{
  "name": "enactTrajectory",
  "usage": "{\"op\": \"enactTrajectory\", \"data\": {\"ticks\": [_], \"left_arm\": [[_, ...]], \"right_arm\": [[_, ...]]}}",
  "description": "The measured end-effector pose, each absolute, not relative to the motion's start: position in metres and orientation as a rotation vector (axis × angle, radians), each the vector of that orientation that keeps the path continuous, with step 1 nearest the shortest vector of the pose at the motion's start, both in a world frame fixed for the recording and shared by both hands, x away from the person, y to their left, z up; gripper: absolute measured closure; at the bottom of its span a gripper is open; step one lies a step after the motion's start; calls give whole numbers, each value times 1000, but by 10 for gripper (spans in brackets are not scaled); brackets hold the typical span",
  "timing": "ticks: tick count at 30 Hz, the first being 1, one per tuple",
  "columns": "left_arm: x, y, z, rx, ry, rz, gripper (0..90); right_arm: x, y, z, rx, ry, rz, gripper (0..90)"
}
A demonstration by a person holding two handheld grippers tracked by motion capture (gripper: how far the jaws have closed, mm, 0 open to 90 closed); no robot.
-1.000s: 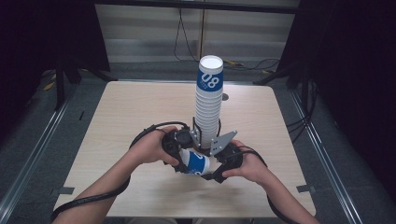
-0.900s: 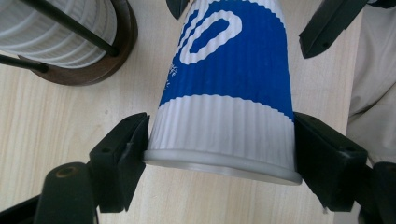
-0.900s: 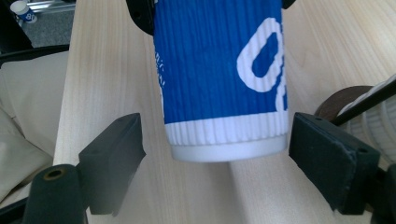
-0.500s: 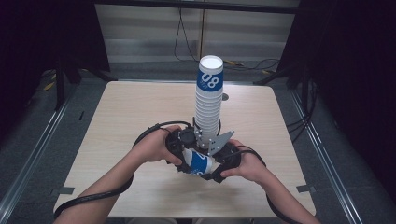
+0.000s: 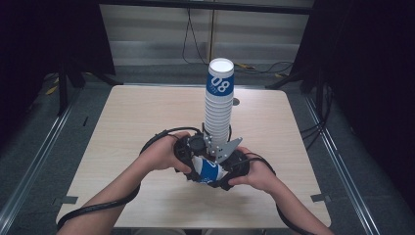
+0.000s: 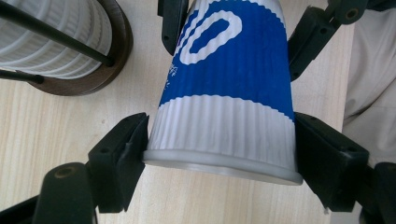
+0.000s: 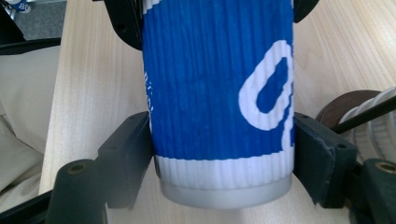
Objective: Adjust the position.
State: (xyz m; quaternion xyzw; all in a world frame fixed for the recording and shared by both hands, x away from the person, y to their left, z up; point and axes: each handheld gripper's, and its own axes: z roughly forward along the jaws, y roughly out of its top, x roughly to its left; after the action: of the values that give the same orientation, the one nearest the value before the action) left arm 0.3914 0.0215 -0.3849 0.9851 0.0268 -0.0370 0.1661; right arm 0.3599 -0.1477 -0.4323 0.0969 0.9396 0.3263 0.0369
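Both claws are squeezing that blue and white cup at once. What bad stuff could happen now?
1. The cup is ribbed paper, and the left gripper pinches its rim end while the right gripper, whose jaws have just been closing, pinches its base end. Pulling or twisting apart might crumple it.
2. The tall stack of cups stands in its holder right behind the hands. A bump could probably tip it over.
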Motion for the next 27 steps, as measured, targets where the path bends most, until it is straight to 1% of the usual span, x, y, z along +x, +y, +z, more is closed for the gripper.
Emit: {"op": "enactTrajectory", "data": {"ticks": [6, 11, 15, 17, 20, 27], "left_arm": [[392, 22, -385, 2805, 71, -104, 219], [393, 25, -387, 2782, 69, -89, 201], [394, 29, -387, 2718, 87, -77, 176], [394, 32, -386, 2701, 126, -98, 162], [397, 38, -386, 2649, 152, -127, 170], [396, 50, -386, 2542, 207, -109, 165]], "right_arm": [[360, -146, -432, 265, 2872, 980, 286], [359, -146, -432, 259, 2862, 969, 289], [359, -150, -432, 280, 2845, 1003, 288], [359, -153, -432, 287, 2841, 1013, 288], [357, -157, -433, 300, 2843, 1000, 287], [356, -165, -436, 353, 2817, 1074, 286]]}}
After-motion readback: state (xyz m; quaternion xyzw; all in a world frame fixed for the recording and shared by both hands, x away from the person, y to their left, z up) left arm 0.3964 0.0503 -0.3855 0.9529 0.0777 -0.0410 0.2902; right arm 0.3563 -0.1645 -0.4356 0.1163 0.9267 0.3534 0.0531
